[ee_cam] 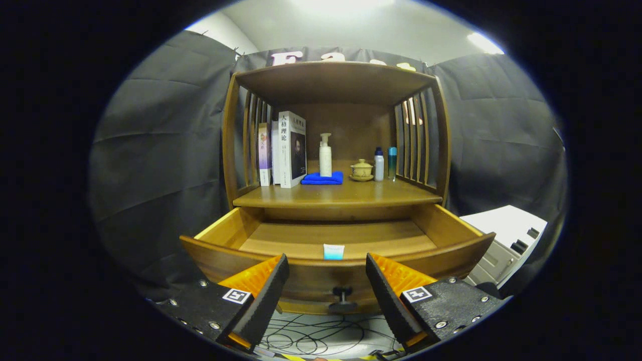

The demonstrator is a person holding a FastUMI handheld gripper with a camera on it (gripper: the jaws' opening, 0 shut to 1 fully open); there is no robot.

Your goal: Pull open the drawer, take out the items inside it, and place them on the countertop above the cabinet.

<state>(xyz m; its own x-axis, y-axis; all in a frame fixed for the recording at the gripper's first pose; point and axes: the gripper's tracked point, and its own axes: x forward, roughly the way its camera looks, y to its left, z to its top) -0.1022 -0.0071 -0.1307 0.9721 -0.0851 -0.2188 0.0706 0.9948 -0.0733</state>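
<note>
The wooden drawer (451, 228) stands pulled out under the cabinet's countertop (336, 196). A small white and light-blue item (333, 251) shows inside it, just behind the drawer's front panel; most of it is hidden by that panel. The drawer's dark knob (342, 296) sits on the front panel, between my fingers. My gripper (327, 273) is open, its fingers spread in front of the drawer front with nothing held.
On the countertop stand books (286, 149), a white pump bottle (325, 155) on a blue cloth (322, 178), a lidded cup (361, 170) and two small bottles (384, 163). A white device (506, 240) sits right of the drawer. Cables (311, 338) lie on the floor below.
</note>
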